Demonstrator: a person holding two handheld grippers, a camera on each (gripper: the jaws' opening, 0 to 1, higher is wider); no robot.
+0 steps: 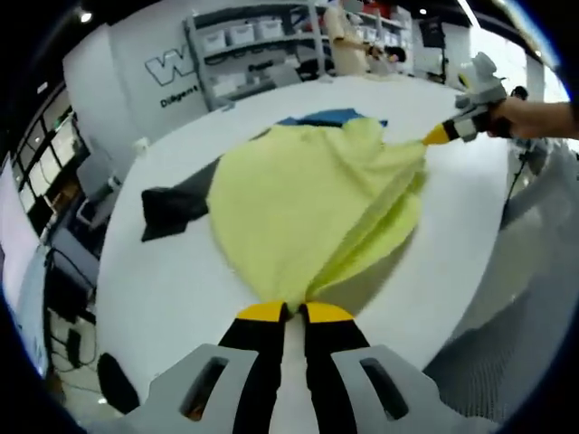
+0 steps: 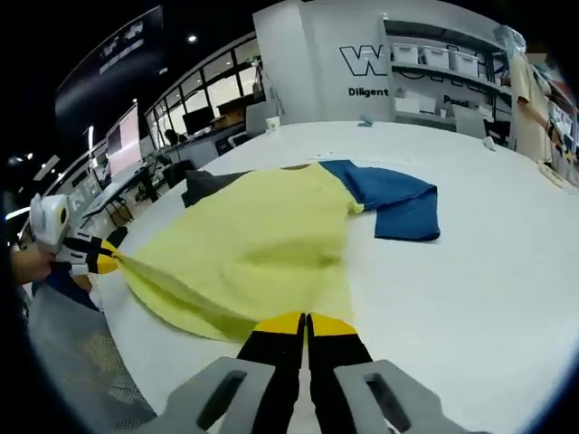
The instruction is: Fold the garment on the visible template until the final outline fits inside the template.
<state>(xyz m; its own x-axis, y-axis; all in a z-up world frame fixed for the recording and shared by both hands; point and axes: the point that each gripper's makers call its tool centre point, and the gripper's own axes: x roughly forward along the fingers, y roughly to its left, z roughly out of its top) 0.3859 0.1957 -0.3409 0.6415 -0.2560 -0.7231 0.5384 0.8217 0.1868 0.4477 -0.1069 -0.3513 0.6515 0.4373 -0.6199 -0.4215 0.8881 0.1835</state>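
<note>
A pale yellow garment [image 1: 308, 208] lies spread on the white table [image 1: 172, 289], with its near edge raised and pulled taut between both grippers. My left gripper [image 1: 294, 312] is shut on one end of that edge. My right gripper [image 1: 441, 135] comes in from the upper right of the left gripper view, pinching the other end. In the right gripper view the yellow garment [image 2: 262, 240] runs from my right gripper [image 2: 306, 323], shut on its hem, to my left gripper [image 2: 107, 260] at the left. A blue cloth [image 2: 393, 203] sticks out from under the far side.
A dark grey cloth [image 1: 176, 210] lies beside the yellow garment, partly under it [image 2: 210, 185]. Shelves with white bins [image 1: 244, 36] and a standing person [image 1: 344, 41] are beyond the table. Grey mesh [image 2: 72, 353] sits just past the near table edge.
</note>
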